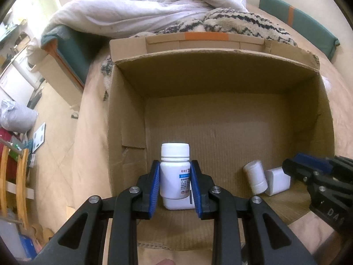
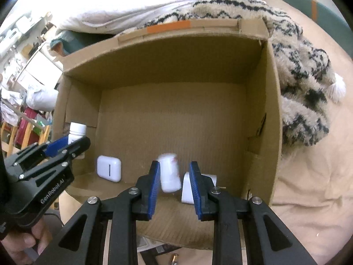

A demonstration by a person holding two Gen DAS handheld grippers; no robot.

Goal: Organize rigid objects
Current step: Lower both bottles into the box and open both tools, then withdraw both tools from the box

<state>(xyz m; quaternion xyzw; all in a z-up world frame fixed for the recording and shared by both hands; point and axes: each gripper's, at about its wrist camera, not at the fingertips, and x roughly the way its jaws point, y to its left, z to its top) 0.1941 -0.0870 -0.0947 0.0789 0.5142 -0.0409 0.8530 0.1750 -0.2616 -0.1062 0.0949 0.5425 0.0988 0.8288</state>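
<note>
A lived-in bedroom at home. An open cardboard box (image 1: 220, 84) sits on a bed with a beige sheet (image 2: 308, 176), beside a crumpled white duvet (image 1: 143, 4) and a fuzzy cream-and-black patterned blanket (image 2: 297, 66). A teal headboard cushion (image 1: 297, 22) stands behind. Cluttered floor at left holds a wooden chair (image 1: 19, 176) and white drawers (image 1: 13, 84).

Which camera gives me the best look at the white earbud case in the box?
The right wrist view: the earbud case lies unobstructed on the box floor, its front slot visible. In the left wrist view only its lower edge shows, behind the held pill bottle.
</note>
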